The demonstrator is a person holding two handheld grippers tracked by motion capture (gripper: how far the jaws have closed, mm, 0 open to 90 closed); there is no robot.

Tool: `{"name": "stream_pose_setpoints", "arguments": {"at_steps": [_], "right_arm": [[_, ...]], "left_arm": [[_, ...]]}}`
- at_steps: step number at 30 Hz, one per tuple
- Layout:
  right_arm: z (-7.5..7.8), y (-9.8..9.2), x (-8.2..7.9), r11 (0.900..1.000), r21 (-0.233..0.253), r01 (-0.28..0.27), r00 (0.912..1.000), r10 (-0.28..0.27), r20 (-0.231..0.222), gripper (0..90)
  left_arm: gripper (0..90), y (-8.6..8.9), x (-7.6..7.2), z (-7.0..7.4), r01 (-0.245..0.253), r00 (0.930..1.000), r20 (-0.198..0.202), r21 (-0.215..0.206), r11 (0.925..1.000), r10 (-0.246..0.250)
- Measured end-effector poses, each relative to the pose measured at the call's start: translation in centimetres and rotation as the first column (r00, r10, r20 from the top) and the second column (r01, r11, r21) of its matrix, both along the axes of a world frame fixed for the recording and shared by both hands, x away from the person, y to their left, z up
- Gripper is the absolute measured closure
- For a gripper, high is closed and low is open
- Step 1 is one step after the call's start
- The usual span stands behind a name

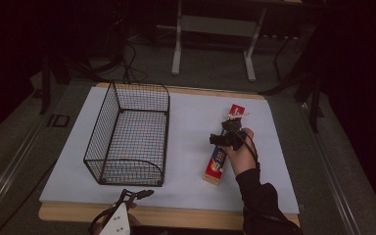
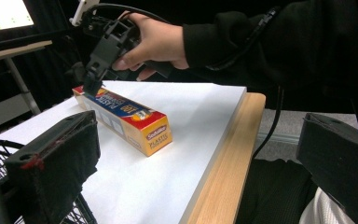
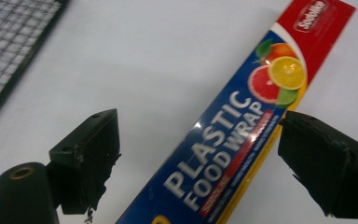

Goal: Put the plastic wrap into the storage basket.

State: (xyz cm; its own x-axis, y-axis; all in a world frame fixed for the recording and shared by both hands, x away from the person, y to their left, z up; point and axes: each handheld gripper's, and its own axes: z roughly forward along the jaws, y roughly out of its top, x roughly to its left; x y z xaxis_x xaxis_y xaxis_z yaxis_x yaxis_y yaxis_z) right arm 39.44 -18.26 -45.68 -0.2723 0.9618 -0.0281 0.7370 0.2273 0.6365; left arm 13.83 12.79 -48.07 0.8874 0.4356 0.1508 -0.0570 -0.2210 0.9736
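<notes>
1. Handling the food wrap box (image 3: 223, 158): we judge it light, stiff and smooth-sided, so we would take hold across its narrow width near mid-length.
2. We note a long, slim carton in blue, with a red end, citrus artwork and yellow edge. It lies flat on the white table (image 1: 191, 122), right of centre in the high view, apart from the wire basket (image 1: 129, 134).
3. Our right gripper (image 3: 198, 158) is spread wide astride the box, not touching it.
4. Our left gripper (image 2: 198, 154) gapes, holding nothing, at the bottom edge.

A wire basket (image 1: 129, 137) stands on the white table (image 1: 191, 122).
</notes>
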Motion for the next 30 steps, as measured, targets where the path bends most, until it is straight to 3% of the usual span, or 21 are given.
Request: {"name": "stream_pose_setpoints", "arguments": {"at_steps": [7, 12, 17, 22, 30], "right_arm": [[0.2, -0.6, 2.4, 0.996, -0.011, 0.094, 0.9915, -0.095, -0.089, 13.6], [0.0, -1.0, 3.5, 0.990, -0.001, 0.139, 0.9832, -0.138, -0.119, 14.2], [-0.4, -1.1, 4.6, 0.983, -0.009, 0.186, 0.9685, -0.184, -0.167, 14.2], [-1.1, -1.1, 5.3, 0.970, -0.011, 0.243, 0.9465, -0.239, -0.217, 14.2], [-2.5, -0.7, 5.5, 0.959, -0.034, 0.282, 0.9275, -0.282, -0.246, 14.1]], "left_arm": [[0.0, 0.0, 0.0, 0.0, 0.001, 1.0000, 0.000, 0.001, 1.0000, -0.001], [0.0, 0.0, 0.0, 0.0, 0.003, 1.0000, -0.007, 0.007, 1.0000, -0.003], [0.0, -0.1, 0.0, 0.0, 0.010, 0.9999, -0.004, 0.005, 0.9999, -0.010], [0.0, -0.1, 0.0, 0.0, 0.010, 0.9999, -0.012, 0.011, 0.9999, -0.009], [0.0, -0.1, -0.1, 0.0, 0.013, 0.9999, -0.009, 0.013, 0.9998, -0.013]]}}
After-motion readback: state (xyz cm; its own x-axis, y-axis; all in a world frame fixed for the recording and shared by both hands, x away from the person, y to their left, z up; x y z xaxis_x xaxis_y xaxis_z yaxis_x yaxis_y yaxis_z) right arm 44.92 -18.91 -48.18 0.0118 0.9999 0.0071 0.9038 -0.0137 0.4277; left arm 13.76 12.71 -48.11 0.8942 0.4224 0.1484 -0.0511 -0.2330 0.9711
